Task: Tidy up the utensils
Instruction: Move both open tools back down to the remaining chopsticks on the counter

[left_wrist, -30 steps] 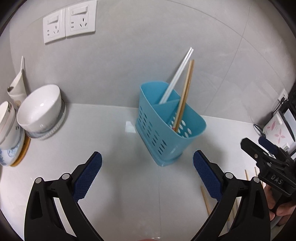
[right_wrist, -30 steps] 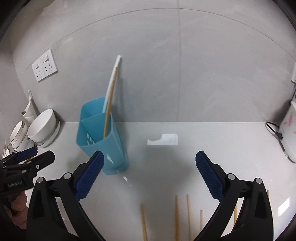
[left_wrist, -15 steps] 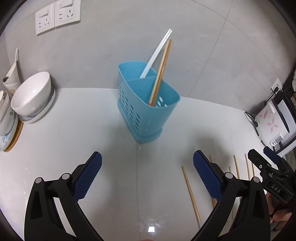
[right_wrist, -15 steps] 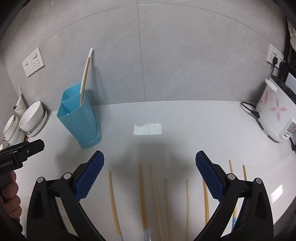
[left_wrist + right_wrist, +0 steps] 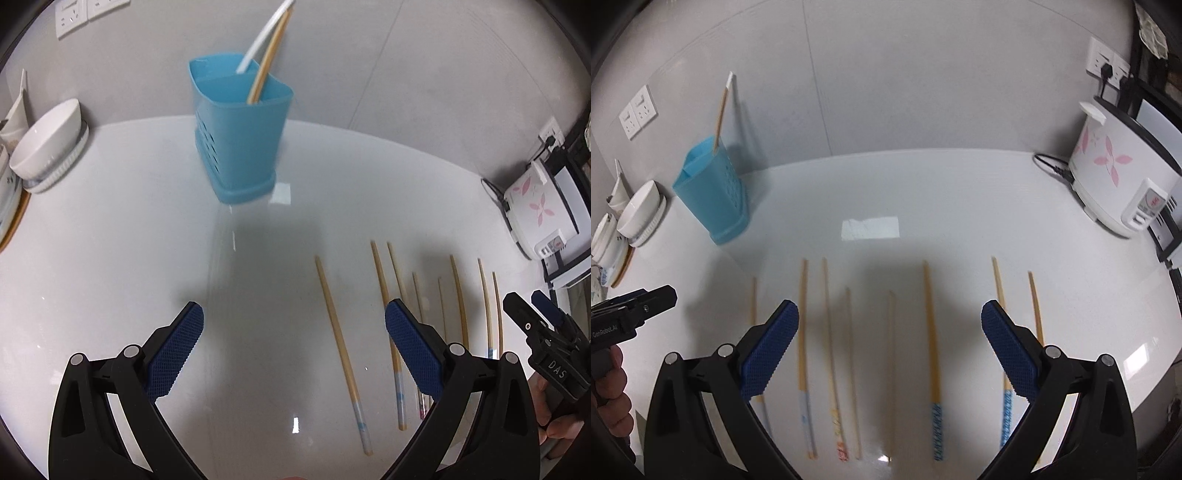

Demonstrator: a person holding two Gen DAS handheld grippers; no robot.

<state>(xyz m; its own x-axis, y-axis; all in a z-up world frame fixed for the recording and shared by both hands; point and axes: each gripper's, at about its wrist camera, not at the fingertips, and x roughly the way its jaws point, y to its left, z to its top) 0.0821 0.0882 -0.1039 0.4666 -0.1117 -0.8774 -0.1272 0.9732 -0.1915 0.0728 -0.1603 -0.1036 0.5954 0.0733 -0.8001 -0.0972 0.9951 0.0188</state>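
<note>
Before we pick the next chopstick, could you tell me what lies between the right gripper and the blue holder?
In the right wrist view, between the right gripper and the blue holder, only chopsticks lie on bare white counter.

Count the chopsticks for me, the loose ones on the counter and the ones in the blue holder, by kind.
Loose chopsticks on the counter: 8
Wooden chopstick in the holder: 1
White chopstick in the holder: 1
Total: 10

The white straw is cut off at the top edge of the left wrist view. The chopsticks are smeared by motion blur. The plates are clipped at the left edge.
</note>
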